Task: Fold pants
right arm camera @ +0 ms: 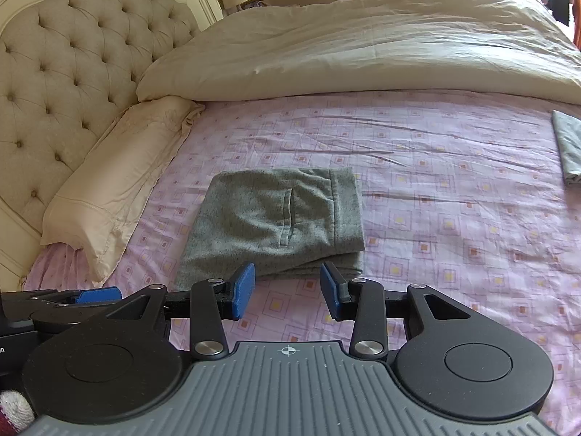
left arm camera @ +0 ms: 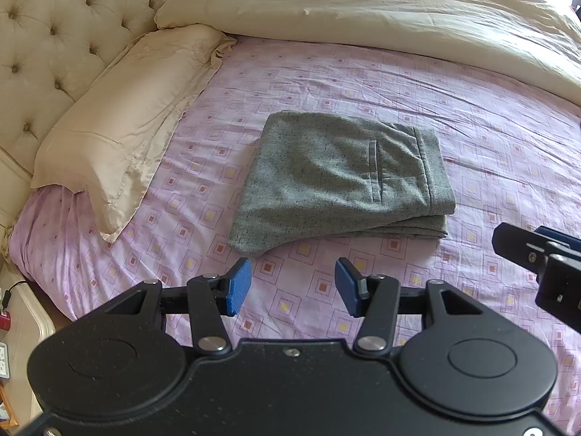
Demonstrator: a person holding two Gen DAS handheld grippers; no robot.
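Pants (left arm camera: 337, 178) lie folded on the pink sheet (left arm camera: 490, 152) beside a pillow (left arm camera: 123, 116), apparently untouched; both grippers' fingers (left arm camera: 238, 287) apart.

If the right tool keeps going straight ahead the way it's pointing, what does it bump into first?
Probably the folded gray pants. The open right tool points at their near edge, with only pink bedsheet between, though depth is hard to judge.

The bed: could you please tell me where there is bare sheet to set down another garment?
Bare sheet lies between the folded pants and the grey cloth, below the duvet. Left of the pants, the pillow crowds it.
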